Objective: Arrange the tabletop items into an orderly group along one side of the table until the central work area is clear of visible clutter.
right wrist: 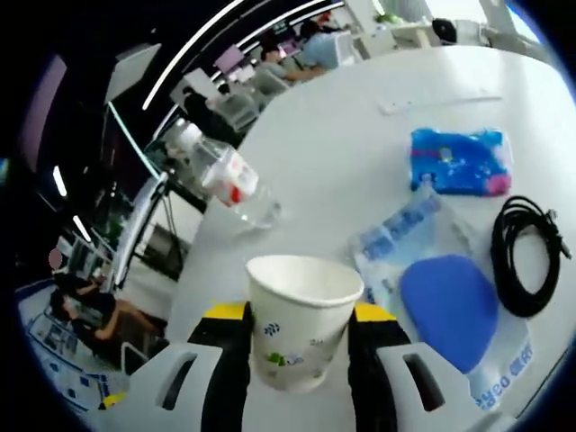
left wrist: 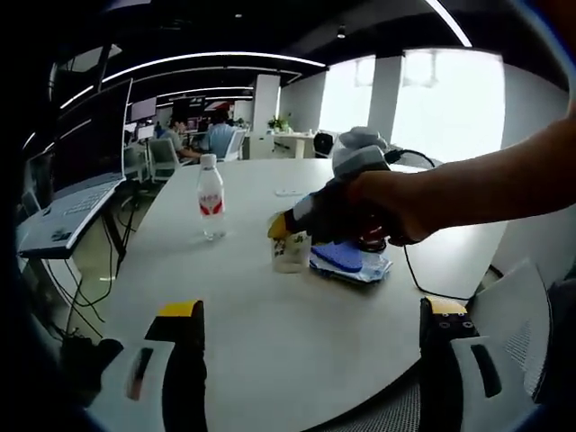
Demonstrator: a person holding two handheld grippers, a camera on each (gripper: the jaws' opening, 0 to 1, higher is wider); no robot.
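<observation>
Ahead of both hand-held grippers lies the round white tabletop [left wrist: 270,342], the largest thing here, and its middle is not yet free of clutter. In the right gripper view, just to the right of the right hand-held gripper [right wrist: 298,337], we see a clear plastic pouch [right wrist: 423,234] with a blue oval pad [right wrist: 450,306] on it. Beyond it is a blue packet [right wrist: 461,160], and further to the right a coiled black cable [right wrist: 526,252]. A water bottle [right wrist: 229,180] is ahead and to the left of this gripper; in the left gripper view it stands upright.

The right hand-held gripper has its jaws closed on a white paper cup [right wrist: 301,319], upright between them. In the left gripper view a hand [left wrist: 378,211] brings this gripper and cup in from the right, just beside the pouch.

The left hand-held gripper [left wrist: 310,328] is wide open and holds nothing, with only bare tabletop between its jaws.

We judge the task is at an early stage: the things are spread apart, not grouped on one side. The cup is in hand; the bottle, pouch, packet and cable remain.
</observation>
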